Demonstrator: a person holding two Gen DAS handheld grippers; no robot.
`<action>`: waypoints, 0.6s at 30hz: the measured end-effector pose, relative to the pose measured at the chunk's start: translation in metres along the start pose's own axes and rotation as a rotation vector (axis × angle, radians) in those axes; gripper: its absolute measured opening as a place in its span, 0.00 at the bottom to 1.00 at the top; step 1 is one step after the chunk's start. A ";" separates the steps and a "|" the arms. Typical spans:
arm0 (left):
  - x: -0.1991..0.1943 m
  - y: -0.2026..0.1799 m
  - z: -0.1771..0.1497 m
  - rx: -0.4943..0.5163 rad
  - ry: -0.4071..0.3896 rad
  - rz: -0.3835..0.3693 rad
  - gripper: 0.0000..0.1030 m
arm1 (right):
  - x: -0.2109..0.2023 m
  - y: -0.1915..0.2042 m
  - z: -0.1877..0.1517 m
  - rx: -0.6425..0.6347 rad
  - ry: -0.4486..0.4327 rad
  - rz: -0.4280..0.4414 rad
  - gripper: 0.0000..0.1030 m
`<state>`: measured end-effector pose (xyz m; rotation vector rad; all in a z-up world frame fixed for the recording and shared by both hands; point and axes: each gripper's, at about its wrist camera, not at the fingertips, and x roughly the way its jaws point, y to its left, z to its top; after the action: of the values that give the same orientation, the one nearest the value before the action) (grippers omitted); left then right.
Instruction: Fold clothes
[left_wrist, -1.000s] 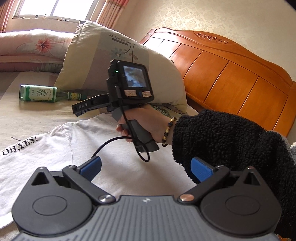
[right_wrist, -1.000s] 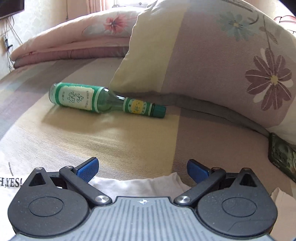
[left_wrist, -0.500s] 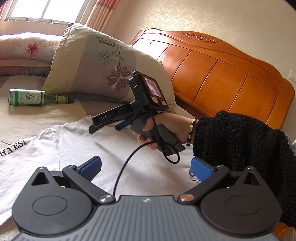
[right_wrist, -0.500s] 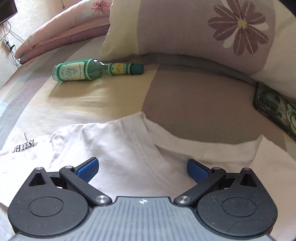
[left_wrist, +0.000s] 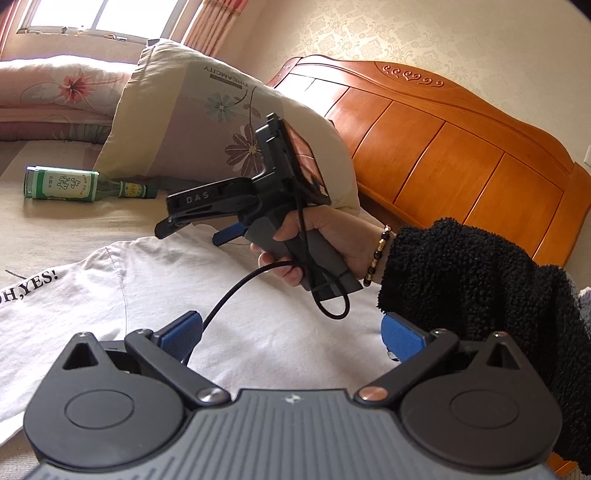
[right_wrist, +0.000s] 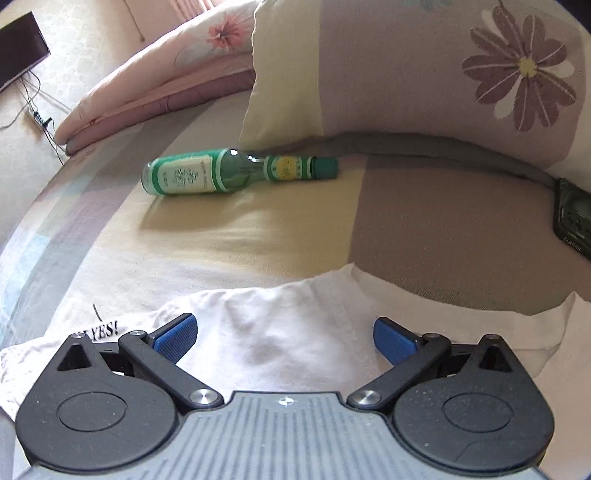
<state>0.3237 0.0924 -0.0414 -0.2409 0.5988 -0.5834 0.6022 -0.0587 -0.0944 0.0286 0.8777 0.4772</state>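
**Both tools spread above the white T-shirt**

The white T-shirt (left_wrist: 155, 295) is lying flat on the bed (right_wrist: 258, 229), collar toward the floral pillow (left_wrist: 192, 122). The left tool (left_wrist: 291, 334) is hovering over the shirt with its blue pads spread wide, gripping nothing. The right tool (right_wrist: 284, 336), held in a hand (left_wrist: 325, 243) with a black fleece sleeve (left_wrist: 480, 295), is pointing at the collar area, its pads likewise spread. A green bottle (right_wrist: 236, 175) is lying on its side just beside the pillow.
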 end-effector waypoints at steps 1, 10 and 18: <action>0.001 0.000 0.000 0.003 0.005 0.002 0.99 | 0.004 0.002 -0.001 -0.011 -0.002 0.002 1.00; -0.003 0.003 0.001 -0.021 -0.009 0.001 0.99 | -0.006 -0.030 -0.006 0.021 -0.013 -0.086 1.00; 0.006 -0.007 -0.001 0.010 0.013 -0.015 0.99 | -0.041 -0.082 -0.027 0.123 0.034 -0.103 1.00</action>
<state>0.3242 0.0834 -0.0431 -0.2321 0.6070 -0.6032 0.5916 -0.1538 -0.0993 0.0876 0.9367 0.3281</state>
